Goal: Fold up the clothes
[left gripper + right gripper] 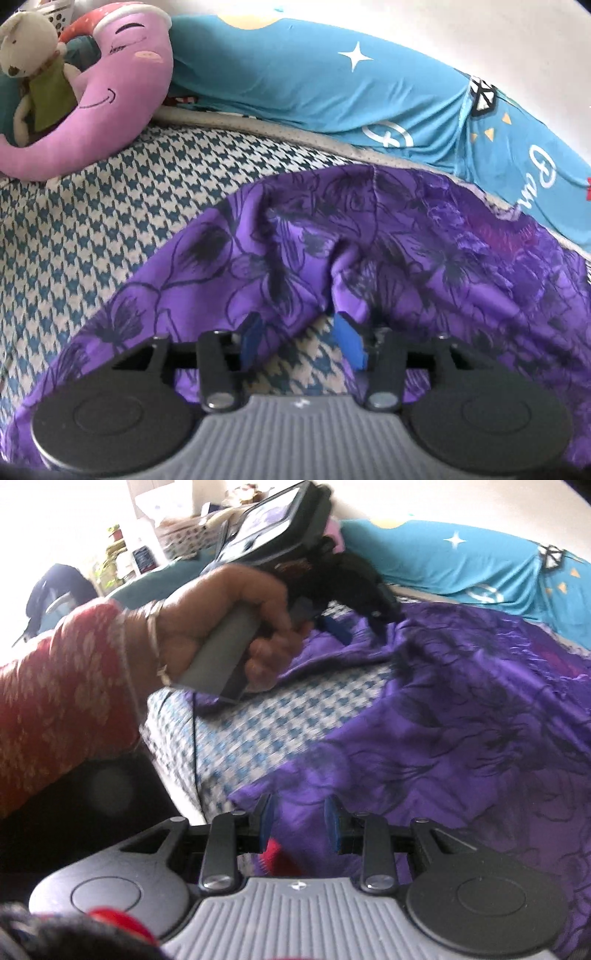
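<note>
A purple garment with dark flower print (406, 258) lies rumpled on the bed. In the left wrist view my left gripper (301, 339) is open at the garment's near edge. A fold of cloth drapes over its right fingertip (349, 343), and bare sheet shows between the fingers. In the right wrist view my right gripper (299, 821) is open just above the purple garment (443, 720) at its near edge, with cloth showing in the gap. Farther back, a hand (229, 627) holds the left gripper (341, 627) down on the garment.
The bed has a blue-and-white houndstooth sheet (92, 229). A pink plush pillow (122, 103) and a teddy bear (33, 62) lie at the far left. A teal star-print bolster (332, 85) runs along the wall. A red patterned sleeve (62, 701) is at the left, and a cluttered shelf (147, 546) stands behind it.
</note>
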Tool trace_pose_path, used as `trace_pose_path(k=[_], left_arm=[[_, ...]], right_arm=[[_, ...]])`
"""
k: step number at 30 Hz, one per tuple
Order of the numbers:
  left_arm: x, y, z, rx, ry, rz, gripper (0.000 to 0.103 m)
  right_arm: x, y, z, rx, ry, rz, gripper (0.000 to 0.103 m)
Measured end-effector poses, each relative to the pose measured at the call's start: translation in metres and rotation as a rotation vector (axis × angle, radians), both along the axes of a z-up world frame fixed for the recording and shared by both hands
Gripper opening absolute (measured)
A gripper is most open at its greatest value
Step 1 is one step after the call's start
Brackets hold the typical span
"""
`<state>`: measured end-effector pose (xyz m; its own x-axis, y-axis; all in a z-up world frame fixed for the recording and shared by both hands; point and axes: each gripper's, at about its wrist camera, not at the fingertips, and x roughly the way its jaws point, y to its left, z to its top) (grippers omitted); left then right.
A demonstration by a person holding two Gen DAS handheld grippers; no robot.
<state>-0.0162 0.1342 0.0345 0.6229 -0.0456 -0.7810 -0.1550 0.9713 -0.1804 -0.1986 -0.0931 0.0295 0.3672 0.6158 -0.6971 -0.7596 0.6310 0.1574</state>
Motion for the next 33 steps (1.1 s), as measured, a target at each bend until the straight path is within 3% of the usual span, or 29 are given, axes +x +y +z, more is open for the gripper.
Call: trace_pose_path(k=[6,13,23,26,28,29,30,33], left_arm=[[-0.024,0.002,0.001,-0.031,0.015,-0.025,0.069],[-0.051,0.007,-0.002,-0.034,0.014,-0.02,0.084],[-0.079,0.026,-0.006,-0.082,0.015,0.041,0.085],[-0.088,0.032,-0.008,-0.1,0.013,0.049,0.086],[-0.093,0.034,-0.009,-0.111,0.011,0.053,0.086],[-0.096,0.035,-0.01,-0.117,0.012,0.056,0.087],[-0.098,0.036,-0.01,-0.122,0.013,0.059,0.087],[-0.106,0.039,-0.013,-0.139,0.015,0.067,0.087]], right_arm=[[-0.022,0.017,-0.004,-0.04,-0.074,0.052,0.031],[-0.042,0.039,-0.013,-0.155,-0.268,0.094,0.031],[-0.054,0.063,-0.036,-0.294,-0.459,0.153,0.031],[-0.05,0.066,-0.04,-0.302,-0.471,0.146,0.03],[-0.047,0.066,-0.041,-0.296,-0.466,0.139,0.025],[-0.047,0.066,-0.04,-0.288,-0.464,0.135,0.019],[-0.046,0.065,-0.039,-0.28,-0.459,0.129,0.006],[-0.044,0.058,-0.026,-0.208,-0.418,0.093,0.005]])
